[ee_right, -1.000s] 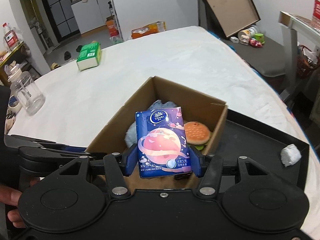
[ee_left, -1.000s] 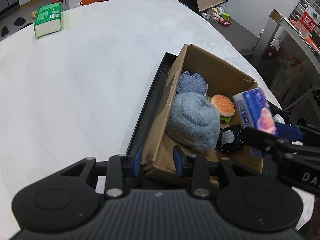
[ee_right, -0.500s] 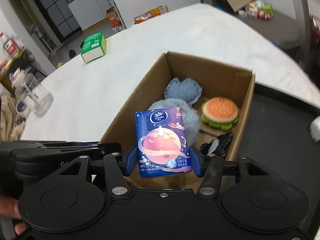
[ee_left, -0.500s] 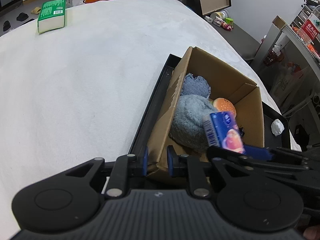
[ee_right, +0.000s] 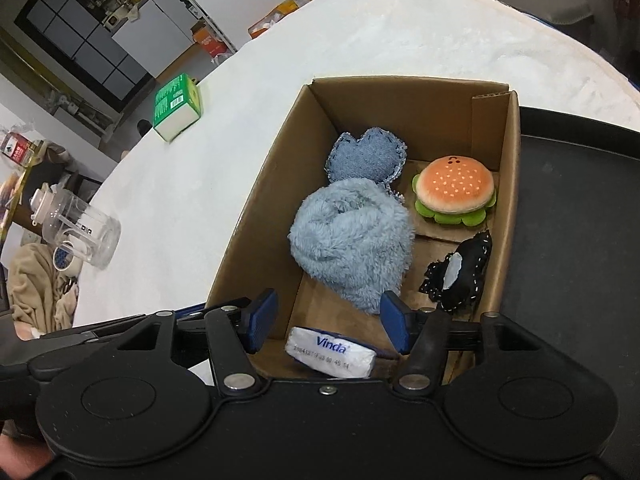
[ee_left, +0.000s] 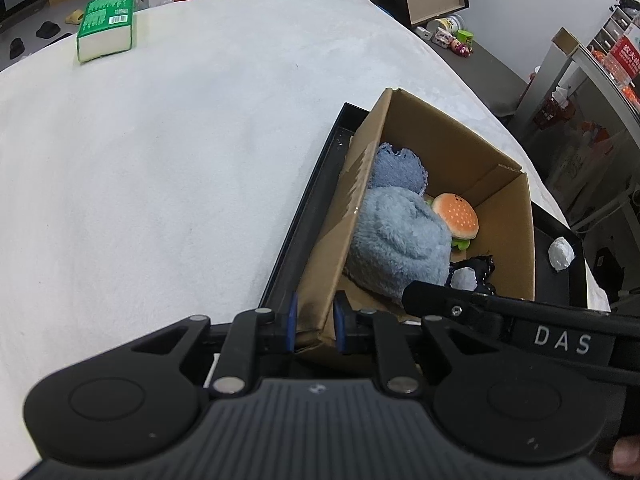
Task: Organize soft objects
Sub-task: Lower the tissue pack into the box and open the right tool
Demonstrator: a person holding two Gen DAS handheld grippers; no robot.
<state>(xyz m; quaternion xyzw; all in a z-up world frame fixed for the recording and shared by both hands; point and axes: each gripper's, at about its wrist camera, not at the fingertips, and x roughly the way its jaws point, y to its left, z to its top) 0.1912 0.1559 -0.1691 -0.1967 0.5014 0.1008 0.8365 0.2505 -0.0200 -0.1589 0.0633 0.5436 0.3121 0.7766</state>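
Tissue pack drop into the box: release underway.
Right gripper (ee_right: 327,322), bottom centre of its view: jaws opening, about half wide, pads clear of the tissue pack (ee_right: 331,353), which lies on the box floor at the near wall. Let it settle, then lift straight out, clear of the blue plush (ee_right: 352,240). Left gripper (ee_left: 316,322): jaws narrow, pinching the cardboard box (ee_left: 320,280) near corner wall; keep steadying. Burger toy (ee_right: 454,188) sits further back.
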